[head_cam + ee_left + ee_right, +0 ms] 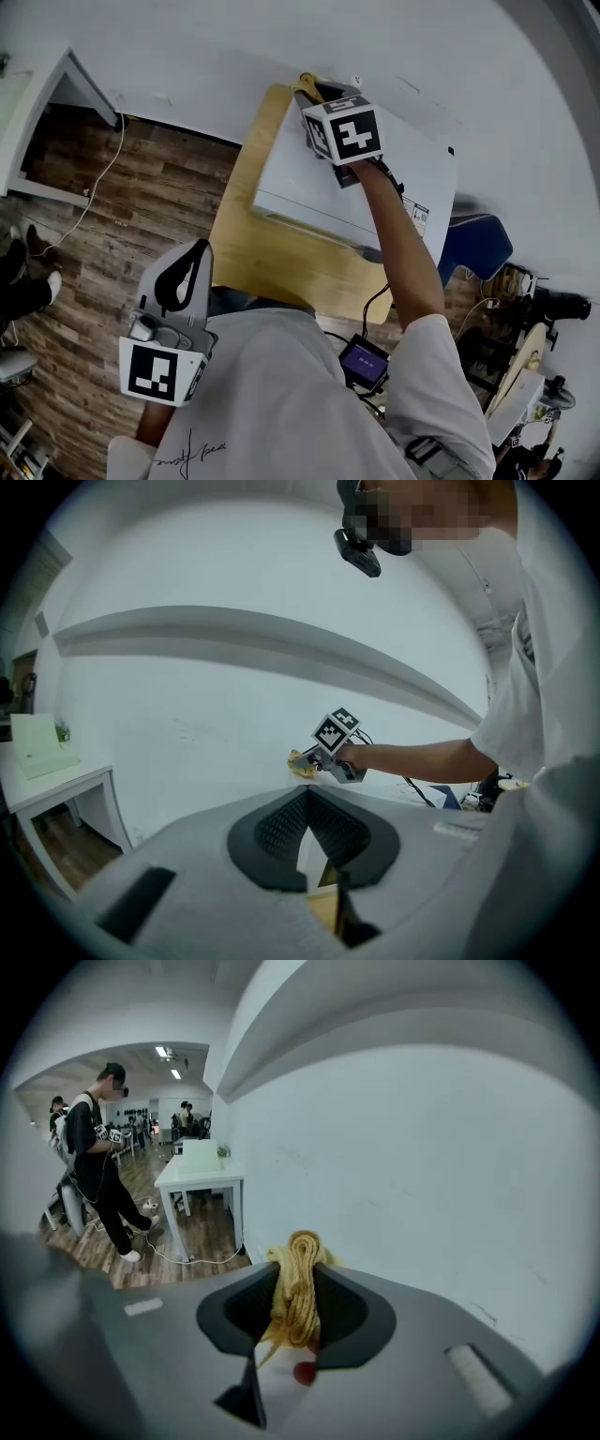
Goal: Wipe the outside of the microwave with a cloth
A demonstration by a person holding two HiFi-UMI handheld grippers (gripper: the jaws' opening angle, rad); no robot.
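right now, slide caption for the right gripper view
Right gripper shut on a bunched yellow cloth, white wall ahead.

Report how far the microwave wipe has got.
Done: the cloth is clamped in the right gripper. In hand: it sits at the microwave's back top edge, by the wall. Left: no wiped patch shows, so front and sides may remain. The left gripper hangs shut and empty.

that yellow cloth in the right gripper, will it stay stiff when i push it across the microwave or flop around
Probably floppy: the cloth sits bunched in soft folds, pinched by the right gripper. It looks light and should drag easily over the microwave. The end past the jaws may fold over when pushed.
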